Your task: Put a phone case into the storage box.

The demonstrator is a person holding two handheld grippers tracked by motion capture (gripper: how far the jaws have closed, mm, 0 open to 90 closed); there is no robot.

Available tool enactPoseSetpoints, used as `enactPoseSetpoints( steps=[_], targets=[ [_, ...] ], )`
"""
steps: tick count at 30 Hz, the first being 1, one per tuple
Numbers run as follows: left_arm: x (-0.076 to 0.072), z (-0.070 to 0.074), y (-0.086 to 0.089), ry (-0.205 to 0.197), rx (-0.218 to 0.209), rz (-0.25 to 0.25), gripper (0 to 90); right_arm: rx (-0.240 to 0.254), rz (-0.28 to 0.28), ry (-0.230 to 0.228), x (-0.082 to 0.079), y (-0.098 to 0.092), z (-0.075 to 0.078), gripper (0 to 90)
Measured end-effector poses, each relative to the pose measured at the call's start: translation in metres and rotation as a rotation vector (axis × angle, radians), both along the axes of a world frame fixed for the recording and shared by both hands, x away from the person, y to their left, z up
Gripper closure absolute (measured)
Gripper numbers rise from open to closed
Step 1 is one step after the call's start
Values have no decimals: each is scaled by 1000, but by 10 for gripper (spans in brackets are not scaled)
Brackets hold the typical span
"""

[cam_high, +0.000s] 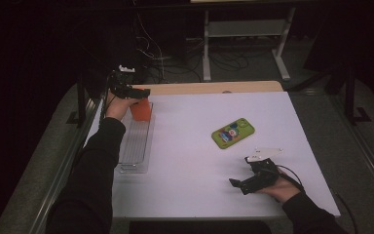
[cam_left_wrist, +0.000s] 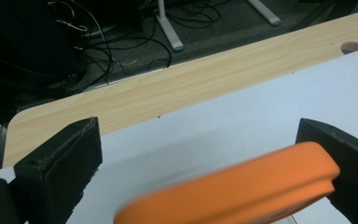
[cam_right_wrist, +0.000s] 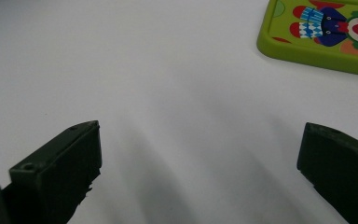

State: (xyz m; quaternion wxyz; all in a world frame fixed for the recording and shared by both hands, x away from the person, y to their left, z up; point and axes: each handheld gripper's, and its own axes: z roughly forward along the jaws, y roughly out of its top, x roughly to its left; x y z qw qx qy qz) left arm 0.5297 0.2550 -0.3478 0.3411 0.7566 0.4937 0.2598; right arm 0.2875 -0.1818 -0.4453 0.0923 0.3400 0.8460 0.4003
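High view first: an orange block (cam_high: 140, 110) is seen at the far end of the clear tray (cam_high: 135, 146), under the left gripper (cam_high: 135, 92); the right gripper (cam_high: 243, 184) is held well apart from that tray.

Left gripper view: jaws spread, block between them, unclamped (released or about to be gripped, judged).

Right gripper view: jaws wide, empty; green card (cam_right_wrist: 324, 35) ahead, probably next.

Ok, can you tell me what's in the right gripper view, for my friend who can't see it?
The right gripper hangs open over a bare white table, one black jaw at each bottom corner with nothing between them. In the top right corner lies part of a flat green card with a colourful clown picture.
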Motion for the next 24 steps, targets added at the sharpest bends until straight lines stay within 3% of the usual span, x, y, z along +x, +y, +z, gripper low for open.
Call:
enactPoseSetpoints(
  steps=[9,16,21,24],
  targets=[
    [8,-10,2,20,-19,5,11,4,2,8,0,0,0,0],
    [11,-12,1,14,-6,21,11,4,3,6,0,1,0,0],
    [16,-18,2,35,25,24,11,6,3,9,0,1,-1,0],
    [18,-17,3,33,22,31,11,8,1,13,0,0,-1,0]
  ],
)
